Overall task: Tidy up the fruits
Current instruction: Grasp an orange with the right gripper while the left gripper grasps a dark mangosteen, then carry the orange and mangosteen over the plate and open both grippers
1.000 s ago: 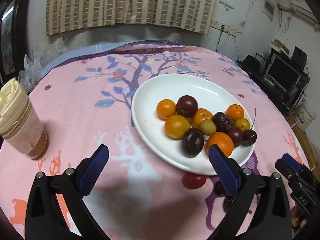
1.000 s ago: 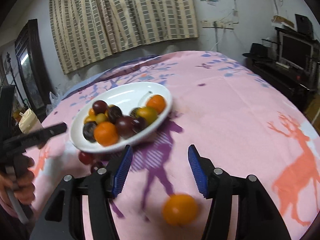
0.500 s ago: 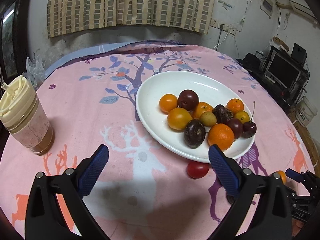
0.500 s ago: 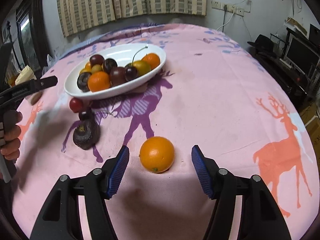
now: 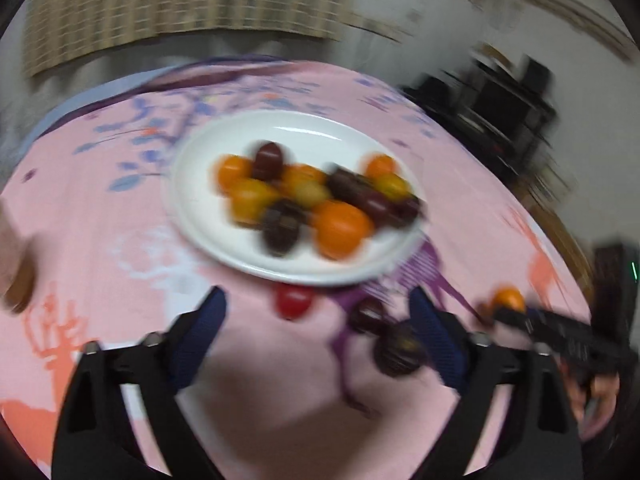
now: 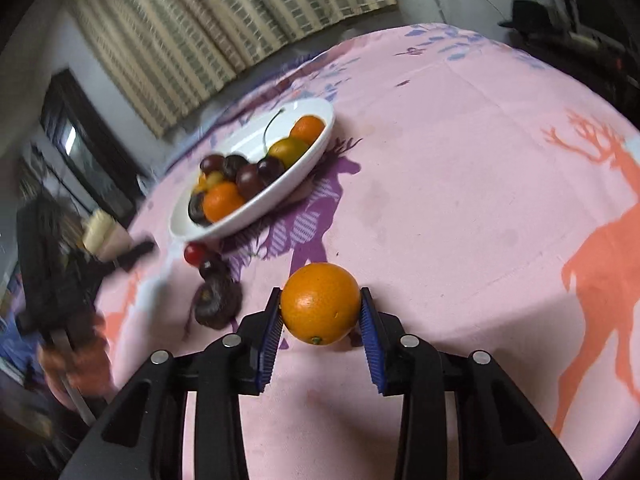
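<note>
Right gripper (image 6: 320, 320) has just been closing, now pinching the orange (image 6: 320, 309) on the counter (image 6: 460, 208). Left gripper (image 5: 316, 340), spread, has narrowed near the cherry tomato (image 5: 293, 300). Off-centre squeeze could roll the orange away.

Orange (image 6: 320, 303): round, bright, near, on the pink cloth.
Plate (image 6: 280, 188): white, far left, heaped with orange, yellow and dark fruit.
Tomato (image 6: 193, 253): red, just near the plate.
Dark fruits (image 6: 217, 298): two, between tomato and orange.
</note>
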